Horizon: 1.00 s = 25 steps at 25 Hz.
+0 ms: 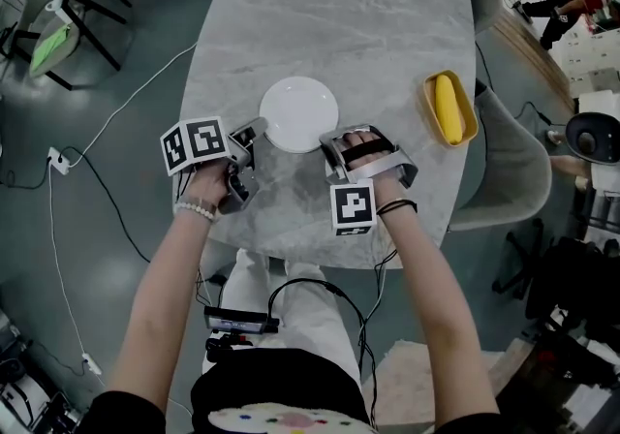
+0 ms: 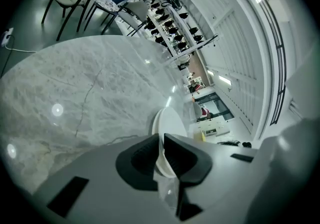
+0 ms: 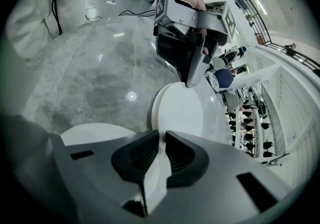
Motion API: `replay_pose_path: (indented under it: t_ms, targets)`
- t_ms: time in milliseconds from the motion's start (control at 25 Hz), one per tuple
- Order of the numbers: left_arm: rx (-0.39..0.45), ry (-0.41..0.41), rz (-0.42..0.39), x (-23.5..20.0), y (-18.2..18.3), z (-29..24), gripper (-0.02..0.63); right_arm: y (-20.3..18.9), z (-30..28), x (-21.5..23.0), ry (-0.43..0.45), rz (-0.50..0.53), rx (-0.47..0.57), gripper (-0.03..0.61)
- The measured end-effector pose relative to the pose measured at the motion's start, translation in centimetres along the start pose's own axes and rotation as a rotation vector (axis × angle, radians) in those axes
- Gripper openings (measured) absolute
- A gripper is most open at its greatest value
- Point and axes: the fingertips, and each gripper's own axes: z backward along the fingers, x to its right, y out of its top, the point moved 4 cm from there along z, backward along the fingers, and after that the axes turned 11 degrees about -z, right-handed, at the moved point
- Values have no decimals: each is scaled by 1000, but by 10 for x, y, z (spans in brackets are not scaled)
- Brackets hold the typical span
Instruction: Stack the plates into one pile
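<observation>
Where the white round plate point(image 1: 298, 110) lies flat on the grey marble-patterned oval table point(image 1: 339, 15), both hand-held grippers meet its near rim.

Left gripper point(image 1: 258, 129): at the plate's left near edge. In the left gripper view its black pads point(image 2: 145, 160) are clenched on the plate's rim point(image 2: 167, 123), with white edge showing between them and no gap.

Right gripper point(image 1: 329, 143): at the plate's right near edge. In the right gripper view the rim point(image 3: 177, 110) runs between the jaws point(image 3: 162, 155), which stand slightly apart. The pads do not appear to press, so I record it as released around the rim. The left gripper's tip point(image 3: 192, 82) touches the plate's far edge in that view.

Whether this is a single plate or more than one I cannot tell.

Off to the right, well apart from the plate, is a yellow oblong dish point(image 1: 470, 122) holding a yellow elongated item point(image 1: 444, 105).
</observation>
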Motion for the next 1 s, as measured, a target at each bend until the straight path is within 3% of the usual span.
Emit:
replay_pose_path:
  t_ms: [160,400,600,1000]
  targets:
    - [5,-6,-4,1,1,0,43,0,-1,-1,16,-33,1,49]
    - [18,-81,15,12,4,0,161,-1,0,-2,53,-130,16,101]
    - [23,-84,10,14,5,2,220,1,5,-3,72,-208,39,156]
    - [29,-75,-3,13,0,23,245,1,33,-1,-22,-338,66,161]
